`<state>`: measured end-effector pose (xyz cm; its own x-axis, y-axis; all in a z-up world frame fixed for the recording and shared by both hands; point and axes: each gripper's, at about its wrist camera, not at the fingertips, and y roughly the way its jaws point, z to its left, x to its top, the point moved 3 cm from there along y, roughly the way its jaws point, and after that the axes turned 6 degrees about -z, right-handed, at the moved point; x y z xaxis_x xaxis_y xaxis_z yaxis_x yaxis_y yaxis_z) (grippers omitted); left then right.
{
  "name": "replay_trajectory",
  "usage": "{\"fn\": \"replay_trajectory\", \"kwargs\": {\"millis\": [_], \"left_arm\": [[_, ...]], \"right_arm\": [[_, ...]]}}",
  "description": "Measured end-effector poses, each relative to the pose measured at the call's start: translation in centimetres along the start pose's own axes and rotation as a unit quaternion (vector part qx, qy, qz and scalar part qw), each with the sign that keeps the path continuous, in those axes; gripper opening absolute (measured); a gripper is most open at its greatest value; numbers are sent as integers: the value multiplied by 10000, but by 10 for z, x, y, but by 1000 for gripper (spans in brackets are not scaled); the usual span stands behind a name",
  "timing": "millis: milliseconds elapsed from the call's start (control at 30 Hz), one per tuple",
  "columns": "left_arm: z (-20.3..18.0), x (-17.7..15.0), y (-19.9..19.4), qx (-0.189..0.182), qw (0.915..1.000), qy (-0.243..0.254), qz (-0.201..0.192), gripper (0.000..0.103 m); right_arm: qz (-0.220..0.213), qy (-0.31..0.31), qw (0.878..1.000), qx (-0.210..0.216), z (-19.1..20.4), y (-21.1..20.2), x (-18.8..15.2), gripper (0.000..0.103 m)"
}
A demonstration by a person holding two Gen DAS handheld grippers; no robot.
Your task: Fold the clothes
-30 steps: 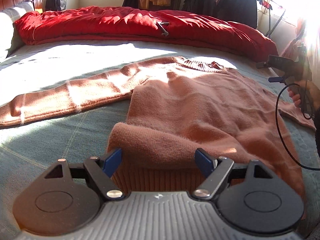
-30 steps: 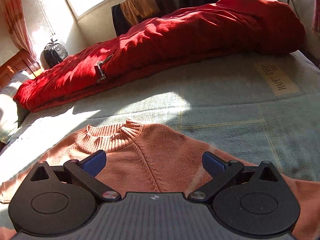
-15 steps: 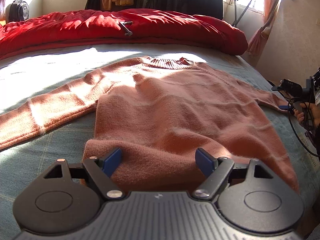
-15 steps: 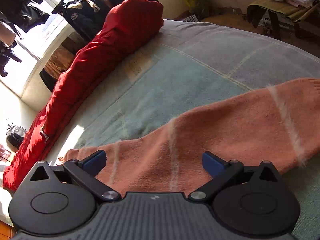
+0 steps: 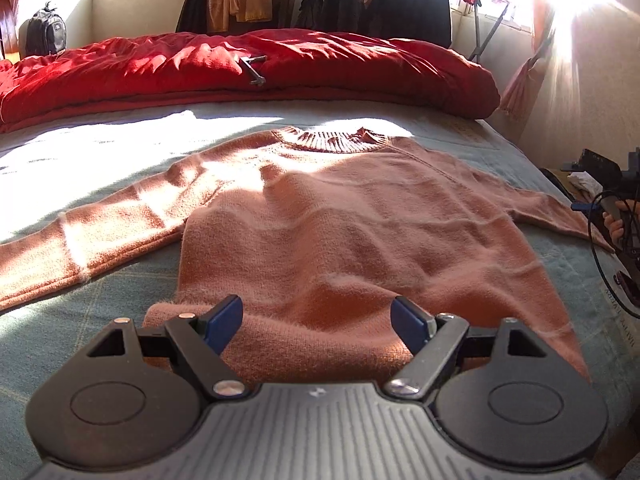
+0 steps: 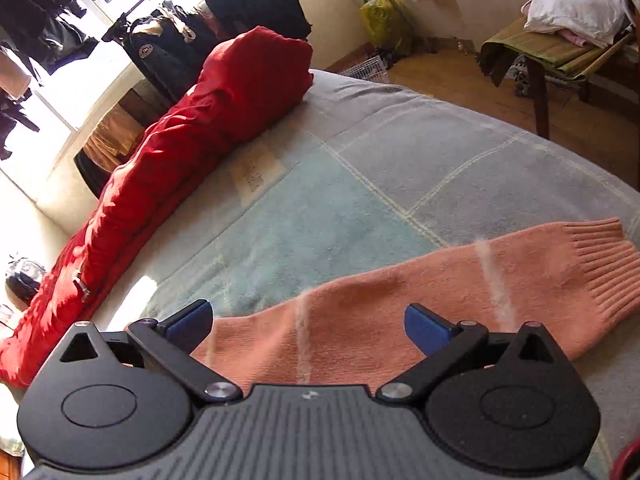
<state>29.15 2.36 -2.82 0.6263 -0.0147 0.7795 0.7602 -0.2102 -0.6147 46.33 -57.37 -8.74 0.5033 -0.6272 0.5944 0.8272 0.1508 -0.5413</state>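
A salmon-pink knitted sweater [image 5: 340, 224] lies spread face-up on the bed, collar at the far side, both sleeves stretched out. My left gripper [image 5: 318, 320] hovers open just over the sweater's near hem, nothing between its blue pads. In the right wrist view the sweater's right sleeve [image 6: 420, 304] lies across the bedspread, ribbed cuff at the right. My right gripper [image 6: 308, 326] stands open over the middle of that sleeve, holding nothing. The right gripper also shows at the far right of the left wrist view, in a hand [image 5: 614, 224].
A rolled red duvet [image 5: 240, 68] lies along the far side of the bed. The blue-grey bedspread [image 6: 320, 208] is bare beyond the sleeve. A clothes rack with dark jackets [image 5: 384, 8] stands behind. A bench with laundry [image 6: 560, 36] stands on the floor at right.
The left gripper swung to face the sweater squarely from the hem. The right gripper moved from the collar out to the right sleeve. Both stayed open.
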Motion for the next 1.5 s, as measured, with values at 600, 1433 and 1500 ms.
{"fn": "replay_trajectory", "kwargs": {"millis": [600, 1433, 1500], "left_arm": [[-23, 8, 1, 152, 9998, 102, -13, 83], [-54, 17, 17, 63, 9992, 360, 175, 83], [-48, 16, 16, 154, 9994, 265, 187, 83]], "right_arm": [[368, -693, 9954, -553, 1, 14, -19, 103], [-426, 253, 9935, -1020, -97, -31, 17, 99], [-555, 208, 9896, -1309, -93, -37, 22, 100]]}}
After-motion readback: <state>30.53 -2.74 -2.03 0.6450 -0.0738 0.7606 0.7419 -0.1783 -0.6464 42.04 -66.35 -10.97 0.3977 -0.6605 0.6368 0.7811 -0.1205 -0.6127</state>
